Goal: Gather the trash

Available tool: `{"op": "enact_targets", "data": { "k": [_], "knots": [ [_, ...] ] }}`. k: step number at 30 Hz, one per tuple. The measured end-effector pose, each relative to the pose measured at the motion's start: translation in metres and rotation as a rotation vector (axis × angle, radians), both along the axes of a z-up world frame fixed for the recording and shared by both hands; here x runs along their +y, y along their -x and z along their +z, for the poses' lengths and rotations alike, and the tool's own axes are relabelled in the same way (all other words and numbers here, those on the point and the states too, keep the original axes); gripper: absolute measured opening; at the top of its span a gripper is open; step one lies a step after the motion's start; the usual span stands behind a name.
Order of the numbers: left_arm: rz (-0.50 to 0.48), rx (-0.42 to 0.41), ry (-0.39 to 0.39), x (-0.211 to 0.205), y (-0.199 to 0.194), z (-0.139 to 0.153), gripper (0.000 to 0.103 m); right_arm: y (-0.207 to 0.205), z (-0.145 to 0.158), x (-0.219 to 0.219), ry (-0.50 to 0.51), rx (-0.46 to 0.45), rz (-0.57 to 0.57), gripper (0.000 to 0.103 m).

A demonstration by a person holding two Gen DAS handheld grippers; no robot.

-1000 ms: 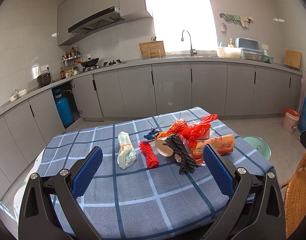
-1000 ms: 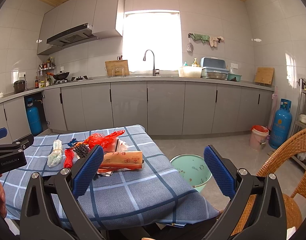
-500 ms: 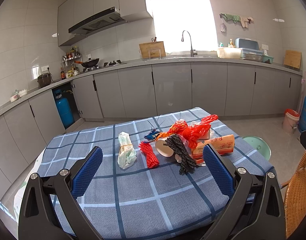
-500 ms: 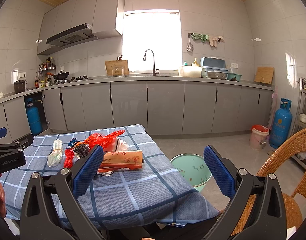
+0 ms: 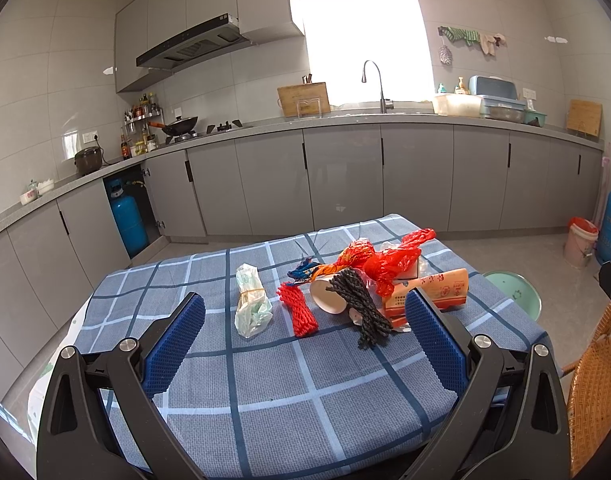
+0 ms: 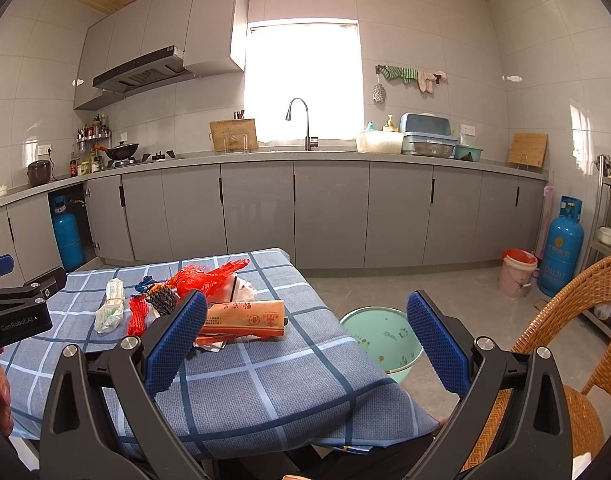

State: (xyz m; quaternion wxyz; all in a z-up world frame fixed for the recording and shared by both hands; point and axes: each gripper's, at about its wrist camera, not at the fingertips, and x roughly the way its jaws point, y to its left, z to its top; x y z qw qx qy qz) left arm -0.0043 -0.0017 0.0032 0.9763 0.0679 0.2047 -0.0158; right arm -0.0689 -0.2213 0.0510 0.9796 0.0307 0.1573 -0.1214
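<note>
Left gripper point(image 5: 305, 336), lower centre of frame: spread wide, nothing held, above blue checked tablecloth point(image 5: 265, 380). Mid-frame, left to right: pale plastic bag bundle point(image 5: 250, 300), red net sleeve point(image 5: 297, 309), paper cup point(image 5: 325, 299), black net point(image 5: 361, 308), red bag point(image 5: 389, 258), printed wrapper point(image 5: 433, 290). Right gripper point(image 6: 305, 336): equally wide, empty; green basin point(image 6: 379, 340) on floor, right of table.

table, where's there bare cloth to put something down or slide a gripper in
The near half of the table is bare, from the trash row to the near edge. The far left corner behind the white bag is also free. The far right is crowded: red net, cup, black net, red bag and wrapper overlap.
</note>
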Motion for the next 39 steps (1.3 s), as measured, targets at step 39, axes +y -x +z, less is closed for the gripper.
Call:
{"op": "enact_targets", "data": {
  "k": [39],
  "knots": [
    [0.281,0.212,-0.071,0.083,-0.177,-0.097,0.098,-0.145,-0.076,-0.009,0.015,0.214,0.022,0.098]
  ]
}}
